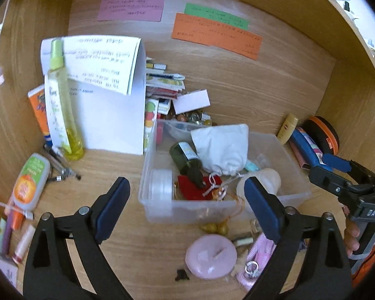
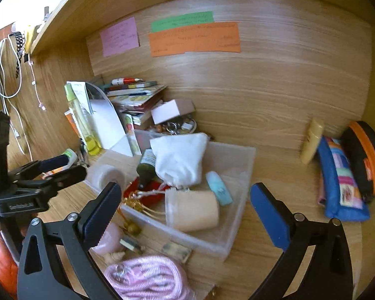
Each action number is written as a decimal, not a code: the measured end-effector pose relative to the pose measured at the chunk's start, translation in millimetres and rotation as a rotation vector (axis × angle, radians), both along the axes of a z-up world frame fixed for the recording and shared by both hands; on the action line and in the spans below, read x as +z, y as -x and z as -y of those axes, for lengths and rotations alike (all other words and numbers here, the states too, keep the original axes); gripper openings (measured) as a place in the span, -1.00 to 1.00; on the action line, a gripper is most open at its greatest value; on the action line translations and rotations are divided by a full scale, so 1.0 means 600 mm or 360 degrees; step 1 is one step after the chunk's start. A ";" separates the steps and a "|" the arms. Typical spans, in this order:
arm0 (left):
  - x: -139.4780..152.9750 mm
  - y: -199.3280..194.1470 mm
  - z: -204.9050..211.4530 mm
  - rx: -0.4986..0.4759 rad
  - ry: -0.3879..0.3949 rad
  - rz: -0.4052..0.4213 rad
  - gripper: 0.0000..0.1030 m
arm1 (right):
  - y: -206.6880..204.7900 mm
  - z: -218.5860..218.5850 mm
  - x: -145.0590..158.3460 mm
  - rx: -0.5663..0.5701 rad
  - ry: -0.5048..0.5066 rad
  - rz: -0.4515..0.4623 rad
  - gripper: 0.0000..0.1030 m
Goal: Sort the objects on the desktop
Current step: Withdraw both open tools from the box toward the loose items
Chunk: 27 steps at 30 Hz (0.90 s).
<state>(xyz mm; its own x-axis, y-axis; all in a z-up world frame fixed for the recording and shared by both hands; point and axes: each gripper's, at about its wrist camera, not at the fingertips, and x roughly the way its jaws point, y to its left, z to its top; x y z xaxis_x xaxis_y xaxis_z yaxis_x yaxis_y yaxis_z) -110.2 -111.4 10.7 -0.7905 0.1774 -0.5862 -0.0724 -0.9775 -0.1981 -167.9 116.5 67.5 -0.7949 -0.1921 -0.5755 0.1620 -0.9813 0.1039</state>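
Note:
A clear plastic bin (image 1: 147,175) (image 2: 240,215) stands on the wooden desk. It holds a white cloth pouch (image 1: 222,147) (image 2: 180,160), a dark green bottle (image 1: 186,157) (image 2: 145,167), a red pouch (image 1: 190,187), a tape roll (image 1: 161,185) (image 2: 110,177), a beige cylinder (image 2: 192,210) and a light blue tube (image 2: 218,187). My left gripper (image 1: 187,205) is open and empty in front of the bin. My right gripper (image 2: 185,215) is open and empty over the bin's near side; it also shows in the left wrist view (image 1: 330,170).
A pink round lid (image 1: 211,256), pink cord (image 2: 147,277) and gold trinkets (image 1: 215,228) lie before the bin. A yellow spray bottle (image 1: 61,105), white paper holder (image 1: 112,115) and glue bottle (image 1: 31,182) stand left. Books (image 2: 135,95) are behind. A blue pouch (image 2: 340,185) and orange-black case (image 2: 365,157) lie right.

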 end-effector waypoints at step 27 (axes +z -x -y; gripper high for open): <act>-0.119 -0.077 -0.009 -0.0048 0.0140 0.0268 0.83 | -0.142 -0.111 -0.114 -0.0433 -0.0113 0.0231 0.99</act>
<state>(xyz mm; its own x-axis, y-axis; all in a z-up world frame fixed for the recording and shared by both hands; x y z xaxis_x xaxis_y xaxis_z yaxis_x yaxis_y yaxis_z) -64.2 -106.2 -60.9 -0.6750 0.1417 -0.7240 -0.0752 -0.9895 -0.1236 -83.0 182.9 -0.7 -0.7203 0.0610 -0.6910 -0.1187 -0.9923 0.0362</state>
